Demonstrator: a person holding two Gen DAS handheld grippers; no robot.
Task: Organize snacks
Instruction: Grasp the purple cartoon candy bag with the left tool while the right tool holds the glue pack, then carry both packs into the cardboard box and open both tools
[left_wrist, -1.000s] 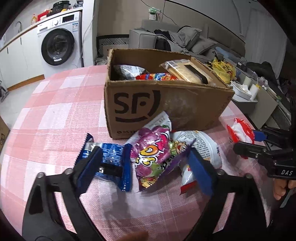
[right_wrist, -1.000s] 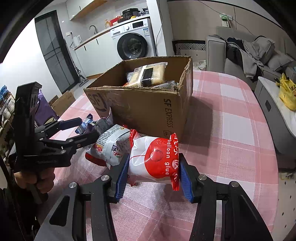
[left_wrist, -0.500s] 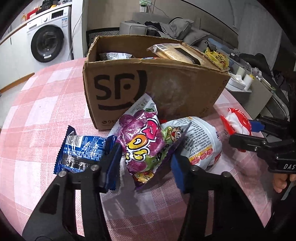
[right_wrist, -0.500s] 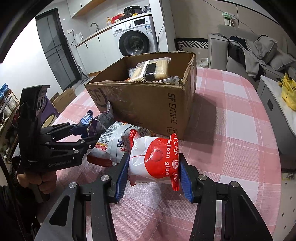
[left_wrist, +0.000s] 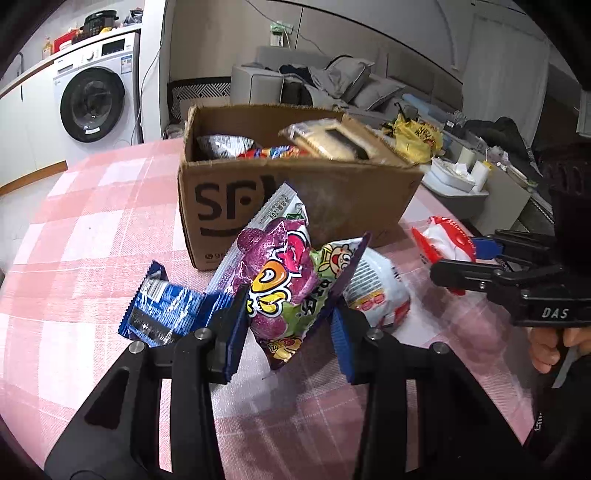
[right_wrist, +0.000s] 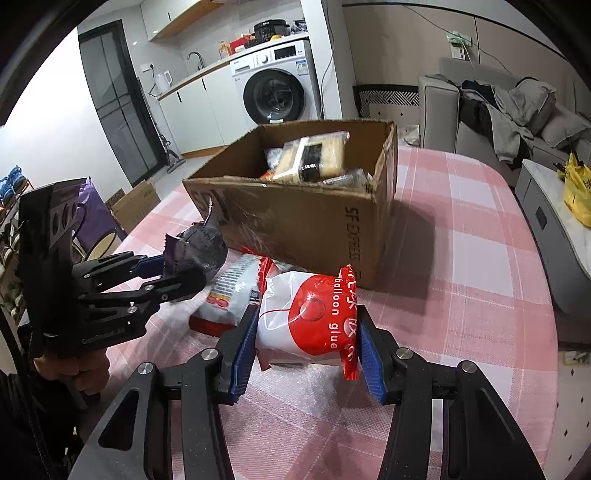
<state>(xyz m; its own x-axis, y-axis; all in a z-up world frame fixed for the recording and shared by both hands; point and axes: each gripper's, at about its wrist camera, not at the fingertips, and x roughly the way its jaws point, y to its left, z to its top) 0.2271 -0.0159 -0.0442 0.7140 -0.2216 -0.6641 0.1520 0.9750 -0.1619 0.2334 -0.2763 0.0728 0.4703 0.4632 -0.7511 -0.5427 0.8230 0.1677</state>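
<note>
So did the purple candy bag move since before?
Yes. The purple candy bag lay flat below the cardboard box; now the left gripper, jaws just closed, holds it raised against the box front.

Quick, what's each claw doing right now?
Left gripper: jaws just closed on the purple packet.
Right gripper: shut on the red-white packet.

Purple candy bag (left_wrist: 280, 280): crinkled, tilted up off the counter, leaning near the cardboard box (left_wrist: 332, 199). Red-and-white "balloon glue" packet (right_wrist: 314, 317): lying flat on the counter, in front of the box corner. White snack pouch (left_wrist: 376, 291): lies between these two. Blue wrapped snack (left_wrist: 166, 310): flat, left of the purple bag. Box: open-topped, holds several packets.
</note>
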